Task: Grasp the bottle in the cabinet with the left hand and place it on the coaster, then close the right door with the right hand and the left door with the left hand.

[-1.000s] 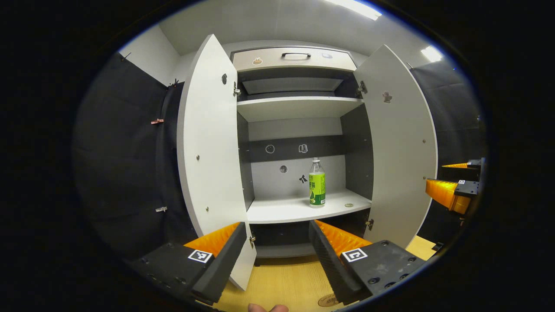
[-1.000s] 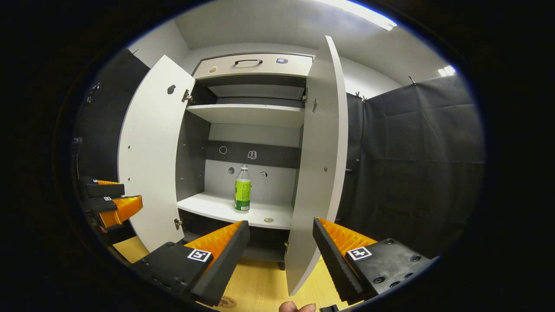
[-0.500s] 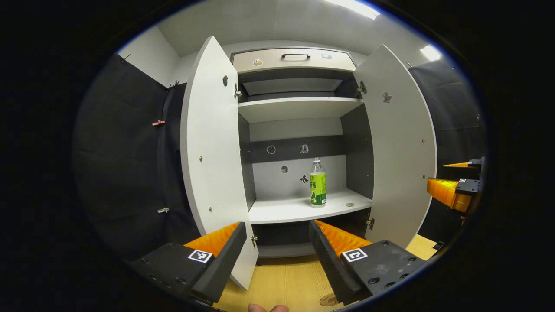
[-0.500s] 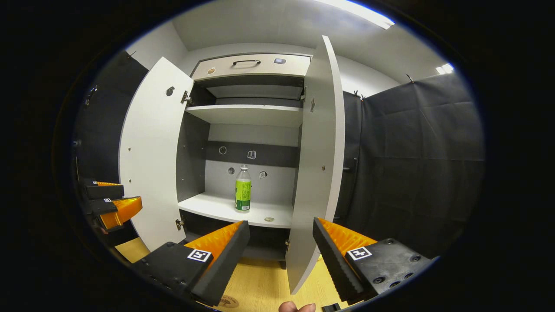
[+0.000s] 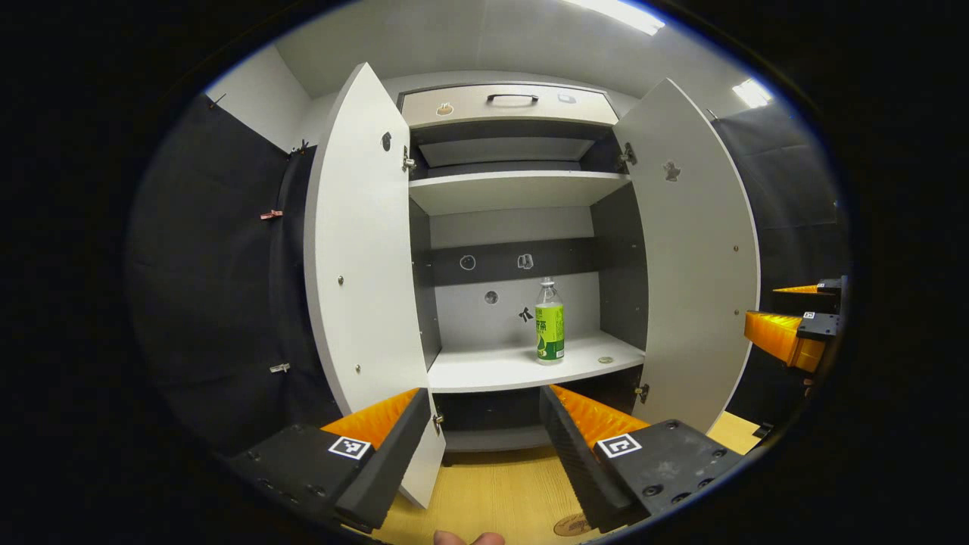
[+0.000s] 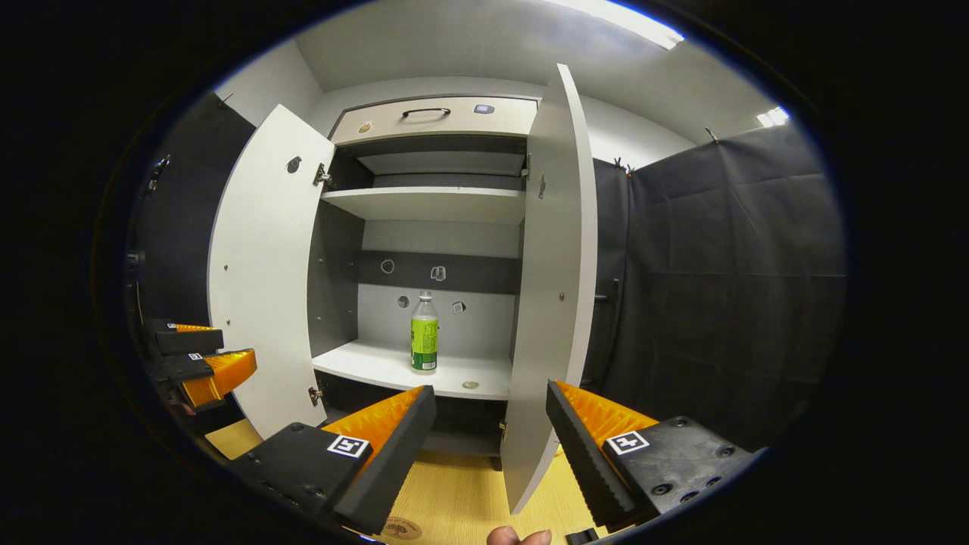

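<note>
Left gripper view gives me the cabinet with both doors swung wide; the bottle stands upright on the lower shelf, right of centre; my left gripper is spread wide, holding nothing, well short of it; my right gripper is likewise released, beside the right door; the coaster lies on the bench.

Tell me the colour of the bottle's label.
Bright green on the bottle, with a clear neck above; the left gripper view shows it best.

left tongs agape, right tongs agape, both level
</note>
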### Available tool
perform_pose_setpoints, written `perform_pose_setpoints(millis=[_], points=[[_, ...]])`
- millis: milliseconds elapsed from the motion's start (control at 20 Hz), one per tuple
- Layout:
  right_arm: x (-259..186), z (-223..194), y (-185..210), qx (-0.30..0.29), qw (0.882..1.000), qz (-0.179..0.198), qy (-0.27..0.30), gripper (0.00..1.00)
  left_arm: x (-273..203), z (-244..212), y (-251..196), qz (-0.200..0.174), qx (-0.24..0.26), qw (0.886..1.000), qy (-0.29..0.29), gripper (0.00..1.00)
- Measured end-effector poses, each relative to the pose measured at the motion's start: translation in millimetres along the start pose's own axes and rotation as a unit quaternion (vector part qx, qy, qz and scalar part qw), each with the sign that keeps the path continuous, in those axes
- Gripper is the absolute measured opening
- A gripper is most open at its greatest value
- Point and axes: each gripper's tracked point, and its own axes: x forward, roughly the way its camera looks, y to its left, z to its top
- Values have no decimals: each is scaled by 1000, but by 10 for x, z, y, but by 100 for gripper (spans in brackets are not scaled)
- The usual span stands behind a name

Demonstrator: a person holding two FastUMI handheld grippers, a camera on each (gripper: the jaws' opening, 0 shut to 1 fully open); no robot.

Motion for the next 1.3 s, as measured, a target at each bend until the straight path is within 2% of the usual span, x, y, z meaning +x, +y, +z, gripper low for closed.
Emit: perform_pose_setpoints(millis=[450,500,600,900,1100,1300], points=[[-84,71,-208,18,1000,-2,-7,97,793,103,-297,-22,-20,1000,-10,93],[-95,51,-264,16,1000,-4,-5,94,911,112,-345,-25,-21,999,-11,93],[-121,42,-394,15,1000,-15,-4,98,1149,126,-443,-30,-22,999,-10,93],[-164,-22,-728,20,999,-40,-2,98,1877,99,-741,-45,-4,999,-7,93],[-197,-53,-919,16,998,-62,1,98,2280,27,-906,-48,-10,999,5,93],[-165,-55,-959,10,998,-63,-1,98,2623,-17,-1008,-42,-1,999,8,93]])
